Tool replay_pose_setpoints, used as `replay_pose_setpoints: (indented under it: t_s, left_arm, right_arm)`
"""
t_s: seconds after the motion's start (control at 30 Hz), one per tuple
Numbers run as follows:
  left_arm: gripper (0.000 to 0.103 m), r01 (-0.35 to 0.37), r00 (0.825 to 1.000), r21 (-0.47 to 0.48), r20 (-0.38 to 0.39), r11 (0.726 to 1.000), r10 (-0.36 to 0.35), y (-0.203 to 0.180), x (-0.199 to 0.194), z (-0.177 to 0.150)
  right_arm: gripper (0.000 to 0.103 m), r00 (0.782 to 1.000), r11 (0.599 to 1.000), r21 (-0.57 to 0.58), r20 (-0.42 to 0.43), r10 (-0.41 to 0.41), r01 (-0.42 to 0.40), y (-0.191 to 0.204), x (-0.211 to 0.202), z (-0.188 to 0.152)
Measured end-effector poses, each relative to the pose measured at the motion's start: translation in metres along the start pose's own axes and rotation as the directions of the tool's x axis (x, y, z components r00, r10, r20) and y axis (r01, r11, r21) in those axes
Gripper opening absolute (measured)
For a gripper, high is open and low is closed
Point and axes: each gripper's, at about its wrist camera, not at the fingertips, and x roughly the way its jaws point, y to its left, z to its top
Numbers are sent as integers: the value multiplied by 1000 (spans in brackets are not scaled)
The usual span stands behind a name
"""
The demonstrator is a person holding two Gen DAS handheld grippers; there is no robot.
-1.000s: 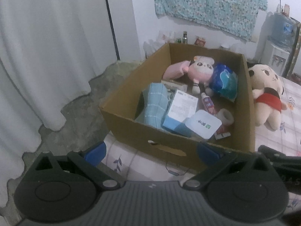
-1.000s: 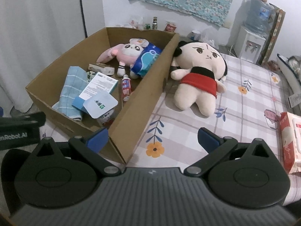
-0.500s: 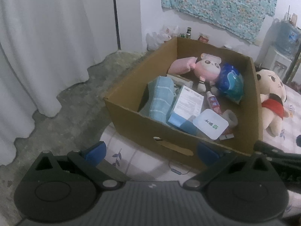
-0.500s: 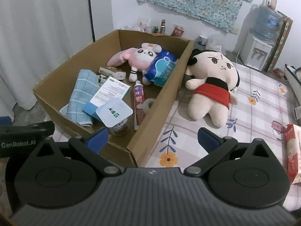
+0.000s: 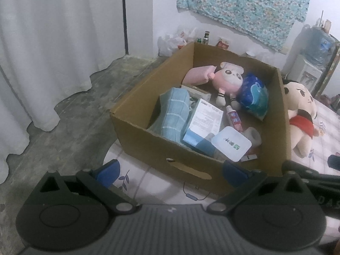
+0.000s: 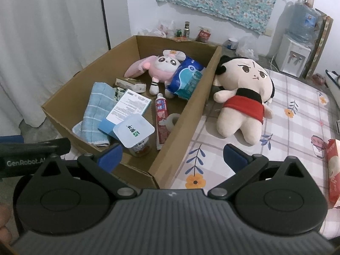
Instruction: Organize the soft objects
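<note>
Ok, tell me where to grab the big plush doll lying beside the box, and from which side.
Take the plush doll by its red-clad waist, coming from above. It lies face up on the bedsheet, and the waist looks narrower than the head. The open right hand-held gripper is nearer.

left gripper (image 5: 170,167): showing black ribbed body, blue pads | right gripper (image 6: 173,154): same build, silver pivot screws, round caps
</note>
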Motion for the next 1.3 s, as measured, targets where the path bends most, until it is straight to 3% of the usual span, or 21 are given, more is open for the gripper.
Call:
replay_pose_setpoints:
  t_s: [0.33,0.57,1.3]
  left_arm:
    - [103,71,997,-1,1,997,-71,4,-1,0]
    - [103,49,999,22,0,999,-49,-3,-1,0]
    - [103,28,1000,44,-4,999,-27,-8,2,0]
  right_arm:
    - [102,1000,999,34,-8,27,-27,-6,-3,0]
    - [102,998,997,46,-11,67,-66,-9,-5,0]
    - [102,998,995,74,-17,62,-61,-15,0,-2]
